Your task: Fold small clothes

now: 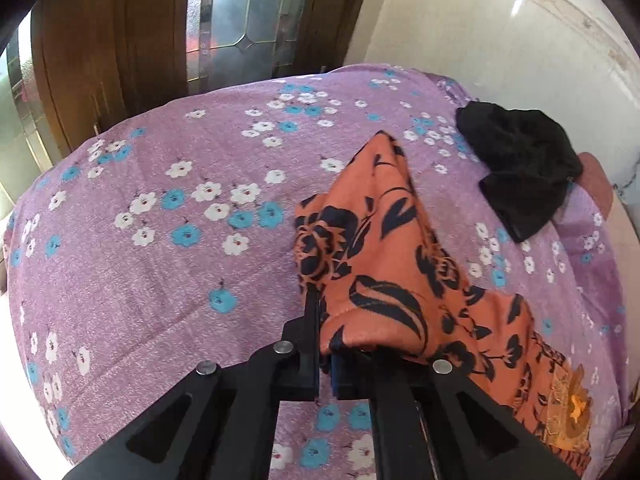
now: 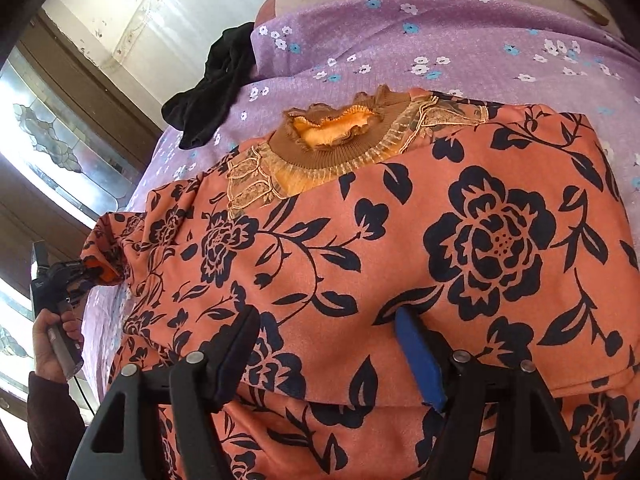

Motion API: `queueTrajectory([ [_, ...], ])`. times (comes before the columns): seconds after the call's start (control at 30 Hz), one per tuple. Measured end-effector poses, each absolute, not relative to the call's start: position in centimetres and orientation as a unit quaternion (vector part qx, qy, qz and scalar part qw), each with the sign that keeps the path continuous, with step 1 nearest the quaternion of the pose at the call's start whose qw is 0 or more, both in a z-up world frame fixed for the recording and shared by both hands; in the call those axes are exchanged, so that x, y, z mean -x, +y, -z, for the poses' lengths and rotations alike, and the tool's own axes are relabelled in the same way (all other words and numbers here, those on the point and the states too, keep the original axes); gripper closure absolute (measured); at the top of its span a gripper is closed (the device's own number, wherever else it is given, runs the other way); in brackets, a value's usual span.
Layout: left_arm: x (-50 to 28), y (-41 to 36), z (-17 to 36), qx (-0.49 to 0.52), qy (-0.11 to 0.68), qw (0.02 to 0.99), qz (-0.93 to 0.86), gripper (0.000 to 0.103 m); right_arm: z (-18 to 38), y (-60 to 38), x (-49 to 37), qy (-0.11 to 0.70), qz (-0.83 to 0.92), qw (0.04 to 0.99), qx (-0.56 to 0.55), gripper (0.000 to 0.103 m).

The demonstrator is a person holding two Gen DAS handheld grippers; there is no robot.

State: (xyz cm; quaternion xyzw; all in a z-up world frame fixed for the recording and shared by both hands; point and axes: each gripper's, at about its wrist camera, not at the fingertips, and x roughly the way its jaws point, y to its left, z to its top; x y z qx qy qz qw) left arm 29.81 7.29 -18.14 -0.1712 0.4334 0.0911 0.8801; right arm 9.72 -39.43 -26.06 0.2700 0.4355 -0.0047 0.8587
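Observation:
An orange top [image 2: 400, 240] with a black flower print and a brown ruffled collar [image 2: 332, 132] lies spread on the bed. My left gripper [image 1: 326, 320] is shut on the top's sleeve [image 1: 372, 240] and holds it lifted above the sheet. It also shows in the right wrist view [image 2: 76, 272] at the far left, held by a hand. My right gripper [image 2: 328, 320] is open, its fingers resting on the body of the top with the fabric between them.
The bed has a purple sheet [image 1: 160, 200] with white and blue flowers. A crumpled black garment [image 1: 520, 160] lies near the bed's far edge, also in the right wrist view [image 2: 216, 88]. A wooden door with glass panels [image 1: 160, 20] and a tiled wall stand behind.

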Motion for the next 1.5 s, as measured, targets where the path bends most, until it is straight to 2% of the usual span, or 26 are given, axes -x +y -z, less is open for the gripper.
queueTrajectory([
  [0.2, -27.3, 1.2, 11.3, 0.122, 0.375, 0.916, 0.069, 0.1, 23.5, -38.9, -9.2, 0.385, -0.01, 0.884, -0.266, 0.031],
  [0.47, -19.4, -9.2, 2.7, 0.094, 0.325, 0.869, 0.362, 0.1, 18.6, -35.3, -7.4, 0.292, -0.098, 0.924, -0.227, 0.03],
  [0.7, -14.8, -15.7, 2.4, 0.052, 0.339, 0.814, 0.468, 0.1, 15.8, -30.5, -5.0, 0.228, -0.115, 0.961, -0.108, 0.021],
  [0.83, -14.5, -17.3, 3.9, 0.031, 0.359, 0.8, 0.479, 0.1, 15.1, -31.2, -4.5, 0.179, -0.097, 0.972, -0.119, 0.02],
  [0.9, -14.8, -17.0, 4.4, 0.032, 0.36, 0.798, 0.482, 0.099, 15.2, -32.2, -4.8, 0.169, -0.096, 0.971, -0.141, 0.024],
  [0.93, -15.2, -16.7, 4.6, 0.038, 0.359, 0.796, 0.485, 0.091, 15.3, -32.9, -5.0, 0.166, -0.106, 0.968, -0.157, 0.048],
  [0.97, -15.8, -16.1, 4.8, 0.05, 0.355, 0.795, 0.489, 0.072, 15.4, -33.6, -5.5, 0.175, -0.11, 0.963, -0.171, 0.081],
  [1.0, -16.4, -15.1, 4.9, 0.065, 0.347, 0.799, 0.487, 0.059, 15.6, -34.3, -5.9, 0.188, -0.099, 0.96, -0.181, 0.085],
  [1.03, -17.1, -13.9, 4.9, 0.079, 0.335, 0.812, 0.472, 0.033, 15.9, -35.2, -6.1, 0.193, -0.086, 0.958, -0.192, 0.088],
  [1.07, -17.9, -12.6, 5.1, 0.09, 0.322, 0.829, 0.448, 0.021, 16.2, -36.2, -6.1, 0.196, -0.076, 0.955, -0.208, 0.092],
  [1.13, -19.9, -10.1, 5.9, 0.1, 0.312, 0.861, 0.388, 0.02, 16.9, -38.8, -6.3, 0.21, -0.046, 0.944, -0.251, 0.092],
  [1.3, -25.2, -5.9, 11.6, 0.124, 0.382, 0.882, 0.246, 0.02, 18.8, -46.2, -5.5, 0.226, 0.029, 0.906, -0.357, 0.092],
  [1.5, -27.0, -7.6, 16.7, 0.069, 0.446, 0.876, 0.168, 0.021, 22.6, -50.1, -5.5, 0.336, 0.106, 0.848, -0.396, 0.092],
])
